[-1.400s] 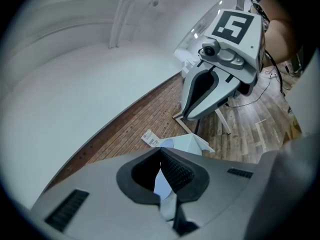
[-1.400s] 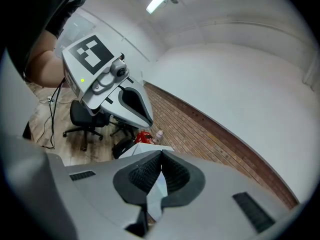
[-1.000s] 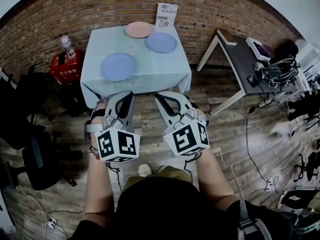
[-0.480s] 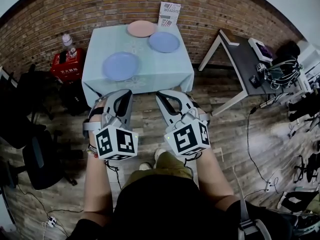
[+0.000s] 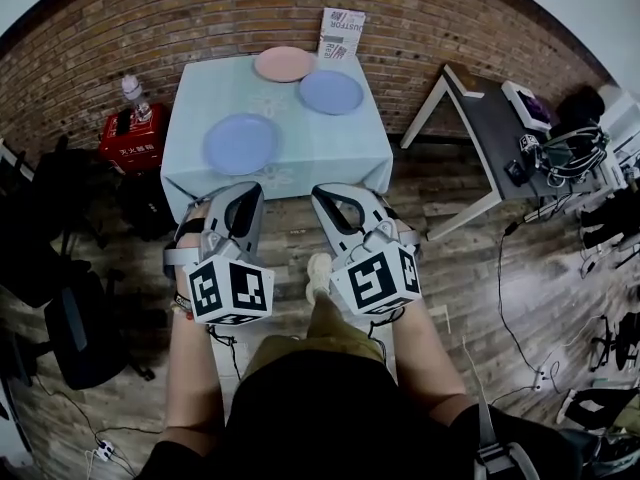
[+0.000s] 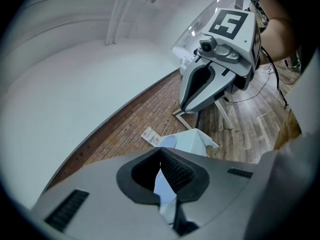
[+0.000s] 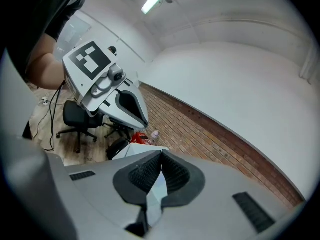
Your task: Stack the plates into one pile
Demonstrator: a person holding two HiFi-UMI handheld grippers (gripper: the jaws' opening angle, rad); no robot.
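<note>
A pink plate (image 5: 283, 64), a far blue plate (image 5: 331, 92) and a near blue plate (image 5: 241, 144) are spread apart on the table (image 5: 190, 98) by a card (image 5: 342, 30) of unreadable print, while the left gripper (image 5: 238, 190) and right gripper (image 5: 335, 190) are held shut, empty.

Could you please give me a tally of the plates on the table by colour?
Blue: 2, the near blue plate and the far blue plate
Pink: 1, the pink plate
Total: 3 plates
</note>
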